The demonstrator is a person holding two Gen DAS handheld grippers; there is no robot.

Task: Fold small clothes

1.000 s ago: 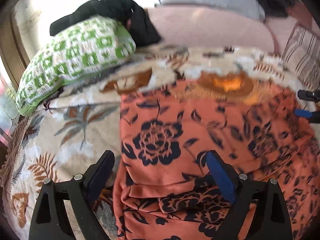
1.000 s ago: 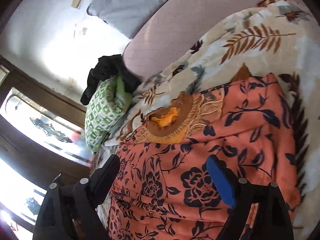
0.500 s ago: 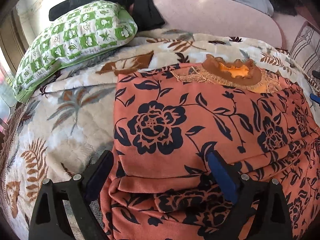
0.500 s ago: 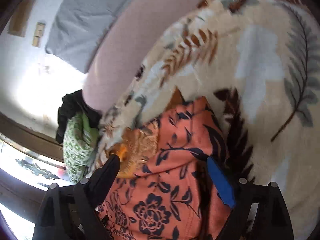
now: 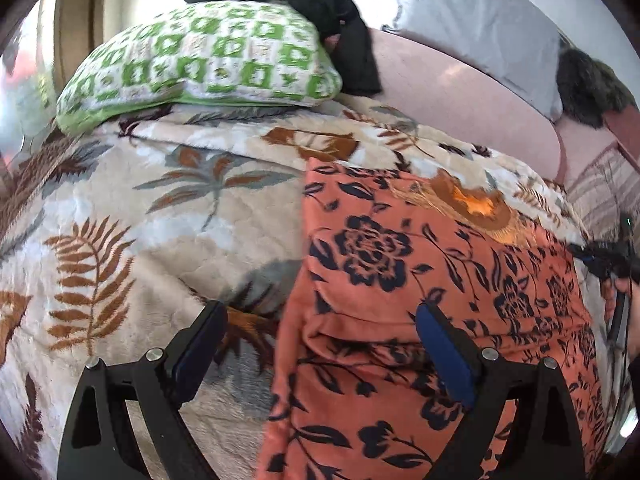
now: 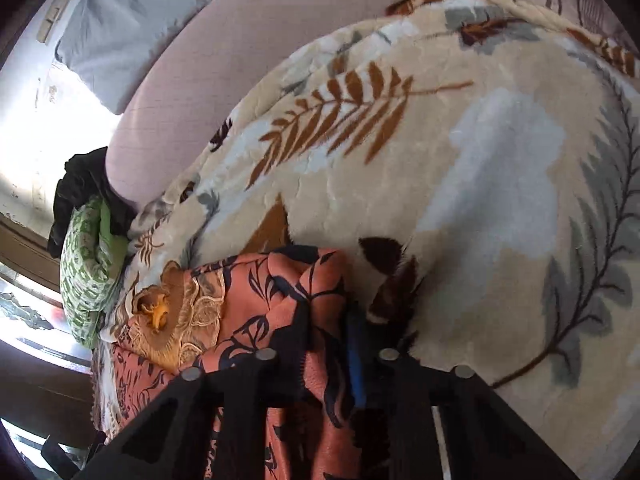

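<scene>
An orange garment [image 5: 400, 260] with a dark floral print and an embroidered neckline lies partly folded on the leaf-patterned blanket [image 5: 140, 208]. My left gripper [image 5: 320, 344] is open and straddles the garment's near left edge, one finger over the blanket and the other over the cloth. In the right wrist view my right gripper [image 6: 332, 320] is shut on the right edge of the garment [image 6: 256, 292], with the cloth bunched up between the fingers. The left wrist view shows the right gripper [image 5: 600, 258] small at the far right, held by a hand.
A green-and-white pillow [image 5: 200, 64] lies at the back left with a black garment [image 5: 320, 8] draped over it. Behind the blanket are a pink padded surface [image 5: 460, 92], a grey pillow [image 5: 472, 20] and a dark furry thing [image 5: 588, 84]. Blanket [image 6: 480, 160] stretches right of the garment.
My left gripper has swung left to the garment's left edge, still open. The right gripper moved to the right edge and closed on the cloth, which now bunches up.
</scene>
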